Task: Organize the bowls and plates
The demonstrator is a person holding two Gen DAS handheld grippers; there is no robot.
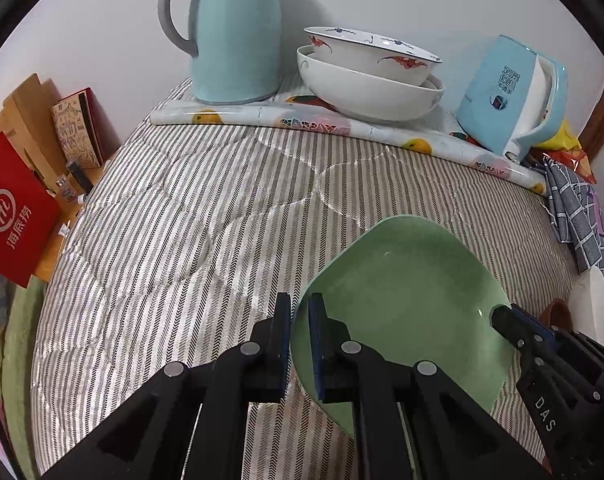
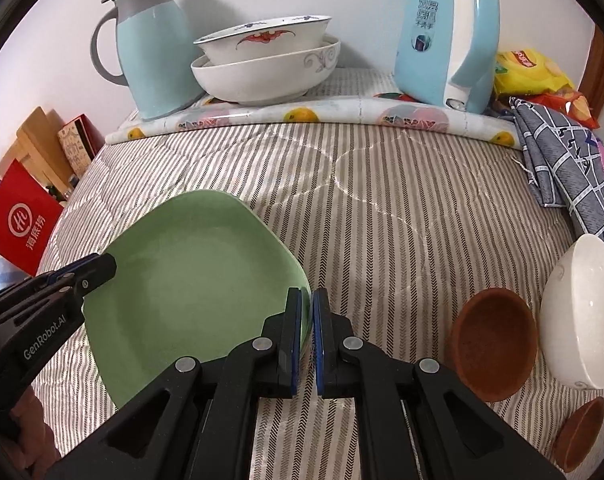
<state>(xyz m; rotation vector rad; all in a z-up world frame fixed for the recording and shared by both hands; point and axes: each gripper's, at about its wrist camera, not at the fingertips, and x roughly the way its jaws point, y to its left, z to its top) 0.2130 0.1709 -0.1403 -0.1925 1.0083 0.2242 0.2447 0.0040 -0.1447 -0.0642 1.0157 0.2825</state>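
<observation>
A green square plate (image 1: 406, 288) (image 2: 198, 280) sits low over the striped quilted cover (image 1: 206, 216), held from both sides. My left gripper (image 1: 300, 304) is shut on the plate's left rim, and its tip (image 2: 106, 264) also shows in the right wrist view. My right gripper (image 2: 307, 300) is shut on the right rim, and its tip (image 1: 502, 316) shows in the left wrist view. Whether the plate touches the cover I cannot tell. Two bowls (image 1: 366, 92) (image 2: 262, 76) are stacked at the back, a painted one inside a larger white one.
To the right lie a white bowl (image 2: 582, 312) and two brown bowls (image 2: 490, 344) (image 2: 582, 432). At the back stand a pale blue jug (image 1: 238, 40) and a blue kettle (image 2: 446, 36) on a fruit-print mat (image 2: 342, 114). A checked cloth (image 2: 574, 168) and snack bags (image 2: 530, 72) lie at right, a red box (image 1: 14, 208) at left.
</observation>
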